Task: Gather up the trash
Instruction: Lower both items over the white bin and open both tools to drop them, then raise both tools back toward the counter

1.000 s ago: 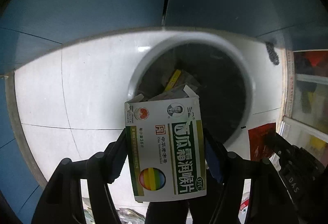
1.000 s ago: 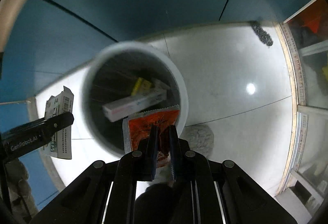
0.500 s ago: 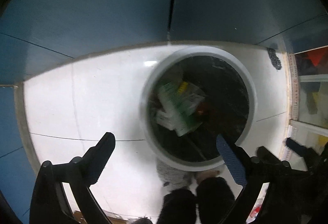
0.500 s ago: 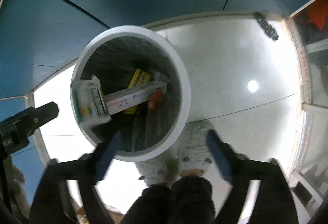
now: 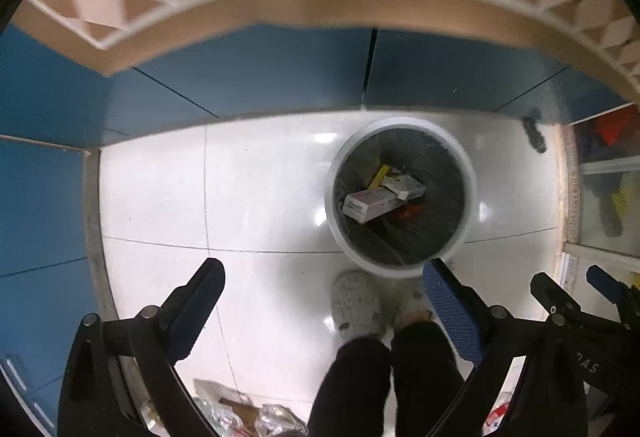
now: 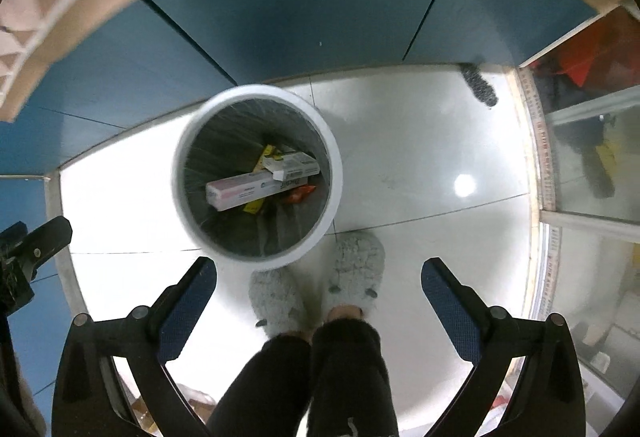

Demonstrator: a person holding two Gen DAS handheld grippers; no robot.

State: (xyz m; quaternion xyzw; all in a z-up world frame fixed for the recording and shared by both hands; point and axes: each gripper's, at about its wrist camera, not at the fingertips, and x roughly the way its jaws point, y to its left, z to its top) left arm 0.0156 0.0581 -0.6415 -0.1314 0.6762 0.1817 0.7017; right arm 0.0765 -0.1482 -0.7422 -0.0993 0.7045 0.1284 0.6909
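Observation:
A round white bin (image 5: 330,197) (image 6: 178,173) with a dark liner stands on the pale tiled floor, straight below both grippers. Inside lie a pink-and-white box (image 5: 370,203) (image 6: 244,191), a white box (image 5: 402,186) (image 6: 294,165), an orange wrapper (image 5: 408,211) (image 6: 298,193) and a yellow item (image 5: 380,173) (image 6: 266,155). My left gripper (image 5: 323,271) hangs high above the floor, open and empty, with the bin past its right finger. The jaws of my right gripper (image 6: 319,267) are opening wide with nothing between them, the bin above its left finger.
A person's dark trouser legs and grey fuzzy slippers (image 5: 356,305) (image 6: 356,269) stand just in front of the bin. Blue cabinet fronts (image 5: 240,77) line the far side under a tufted beige top. Crumpled litter (image 5: 240,413) lies near the feet. A glass-fronted shelf (image 6: 592,157) is at right.
Both grippers opened and let go: the green-and-white box and the orange wrapper fell into the bin. Both grippers then rose, so the bin looks smaller and the feet show.

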